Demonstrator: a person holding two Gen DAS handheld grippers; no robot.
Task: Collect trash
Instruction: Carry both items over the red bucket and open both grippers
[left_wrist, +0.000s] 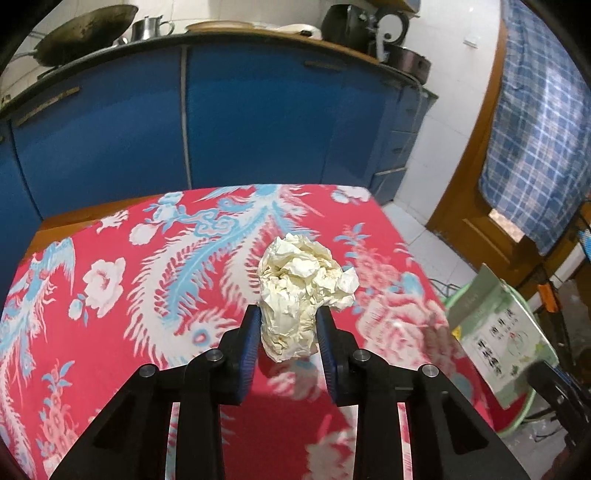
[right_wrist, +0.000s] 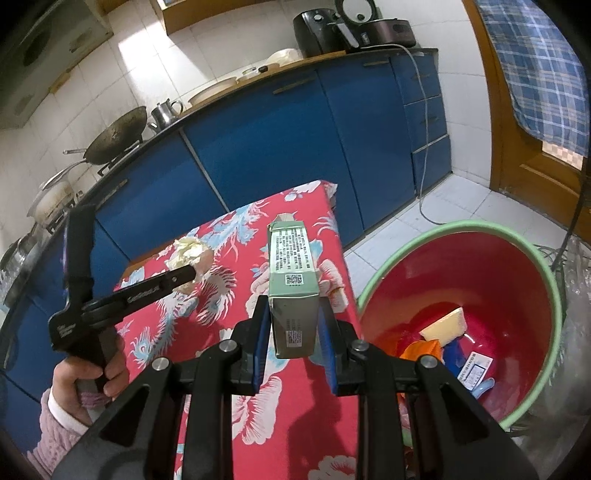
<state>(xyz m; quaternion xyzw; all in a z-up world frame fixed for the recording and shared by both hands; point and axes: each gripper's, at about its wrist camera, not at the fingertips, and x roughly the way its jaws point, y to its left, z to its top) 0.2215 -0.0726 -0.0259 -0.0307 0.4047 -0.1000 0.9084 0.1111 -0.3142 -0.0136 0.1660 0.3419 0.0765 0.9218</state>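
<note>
Two tools, both loaded. Left tool (left_wrist: 286, 325) pinches a crumpled paper ball (left_wrist: 301, 291) btwn its blue pads, held just above the red flowered cloth (left_wrist: 122, 266) on the desk. Right tool (right_wrist: 293, 325) is clamped on a grey-green carton (right_wrist: 293, 280), upright, near the desk's right edge. Red basin w/ green rim (right_wrist: 550, 295) sits on the floor beside the desk, scraps inside. Blue cabinets (left_wrist: 258, 118) behind.
</note>
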